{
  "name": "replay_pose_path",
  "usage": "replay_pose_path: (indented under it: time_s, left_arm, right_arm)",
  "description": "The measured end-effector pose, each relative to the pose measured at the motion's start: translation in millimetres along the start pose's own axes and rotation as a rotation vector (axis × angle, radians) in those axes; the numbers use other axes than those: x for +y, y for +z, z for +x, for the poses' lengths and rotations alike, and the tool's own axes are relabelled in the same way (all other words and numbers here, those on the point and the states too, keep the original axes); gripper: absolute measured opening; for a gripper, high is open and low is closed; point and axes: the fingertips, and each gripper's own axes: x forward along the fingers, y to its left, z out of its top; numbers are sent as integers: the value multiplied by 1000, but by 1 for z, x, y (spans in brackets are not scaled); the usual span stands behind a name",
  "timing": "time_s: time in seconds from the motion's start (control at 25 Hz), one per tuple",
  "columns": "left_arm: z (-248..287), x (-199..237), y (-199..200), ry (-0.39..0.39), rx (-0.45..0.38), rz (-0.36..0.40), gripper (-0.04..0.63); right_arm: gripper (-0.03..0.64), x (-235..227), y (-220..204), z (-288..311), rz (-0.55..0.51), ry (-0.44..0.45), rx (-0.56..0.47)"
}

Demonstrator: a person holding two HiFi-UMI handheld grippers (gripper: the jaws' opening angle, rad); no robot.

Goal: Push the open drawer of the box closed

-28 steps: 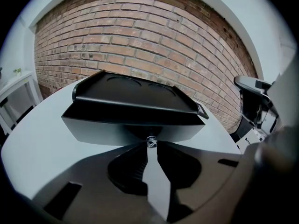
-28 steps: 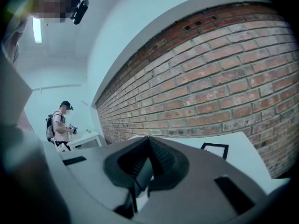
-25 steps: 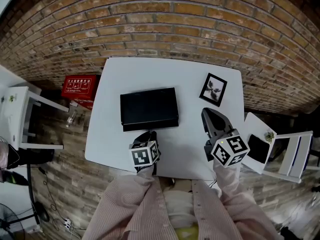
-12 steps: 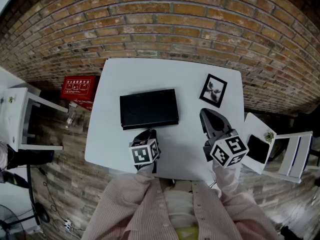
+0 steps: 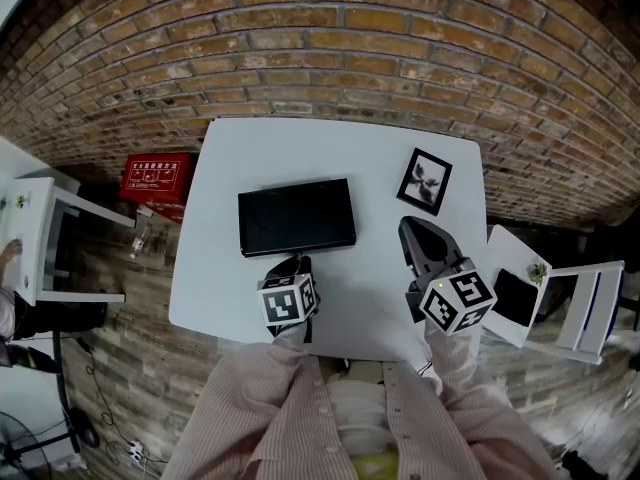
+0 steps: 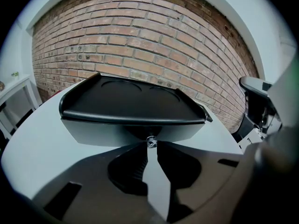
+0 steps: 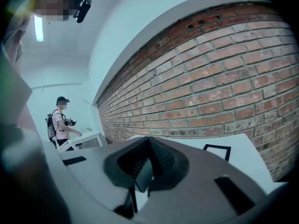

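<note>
Pinching the small knob [image 6: 150, 141] between narrow jaws, my left gripper [image 5: 291, 265] sits square to the black box [image 5: 297, 218] mid-table [image 5: 230, 158], so a straight push should seat its drawer [image 6: 103, 129], which looks nearly flush. My right gripper [image 7: 149, 143], its 2 jaws together and empty, hangs aside near the picture frame [image 5: 425, 180], clear of the push.

Head view overhead, gripper views low, left near box [image 5: 296, 218] (shared), right perhaps upward

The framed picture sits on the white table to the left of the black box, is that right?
Not quite. The framed picture sits on the white table to the right of the black box, not the left, as the head view shows.
</note>
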Motion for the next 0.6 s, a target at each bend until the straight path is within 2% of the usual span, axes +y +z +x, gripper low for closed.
replay_pose_path:
  time_s: [0.6]
  left_arm:
    - [2, 1, 3, 2, -1, 3, 60]
  right_arm:
    - [3, -2, 1, -2, 1, -11, -3]
